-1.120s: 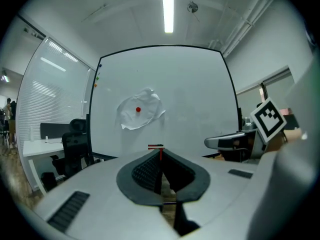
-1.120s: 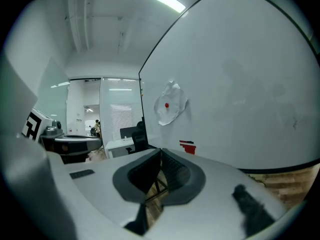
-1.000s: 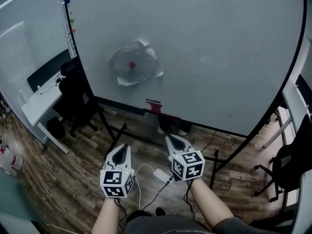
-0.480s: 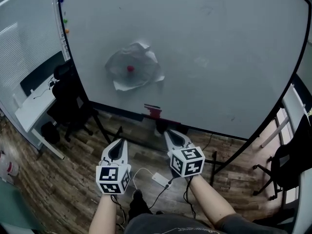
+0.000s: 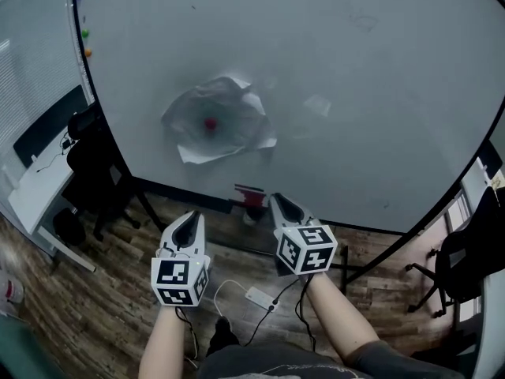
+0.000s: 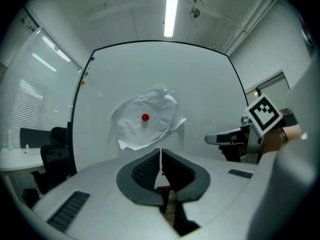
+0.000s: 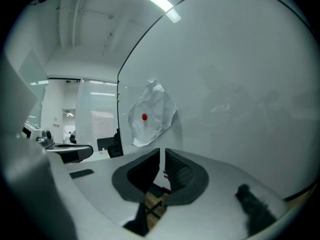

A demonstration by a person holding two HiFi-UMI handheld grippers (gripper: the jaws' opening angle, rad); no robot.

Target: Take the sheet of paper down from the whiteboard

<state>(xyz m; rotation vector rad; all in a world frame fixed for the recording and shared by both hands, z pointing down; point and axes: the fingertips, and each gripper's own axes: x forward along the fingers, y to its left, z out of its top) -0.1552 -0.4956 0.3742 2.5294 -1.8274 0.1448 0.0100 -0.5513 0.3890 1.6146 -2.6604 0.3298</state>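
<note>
A crumpled white sheet of paper [image 5: 189, 129] hangs on the whiteboard [image 5: 355, 93], pinned by a round red magnet [image 5: 211, 122]. Its lower right corner curls off the board. My left gripper [image 5: 189, 215] is shut and empty; it points at the board below the sheet, well short of it. My right gripper [image 5: 278, 200] is beside it, jaws together, holding nothing. In the left gripper view the paper [image 6: 162, 111] and magnet [image 6: 145, 117] sit just above the closed jaws of the left gripper [image 6: 160, 151]. In the right gripper view the paper [image 7: 156, 106] is up and left of the right gripper [image 7: 162, 151].
A red eraser [image 5: 251, 194] rests on the board's bottom ledge between the grippers. Small coloured magnets [image 5: 85, 34] dot the board's left edge. A black chair [image 5: 91, 156] and white desk [image 5: 31, 188] stand left, another chair [image 5: 465, 251] right. A power strip [image 5: 259, 296] lies on the wooden floor.
Both grippers have moved toward the whiteboard and slightly up. The board and paper now fill more of the head view. Both stay shut.
</note>
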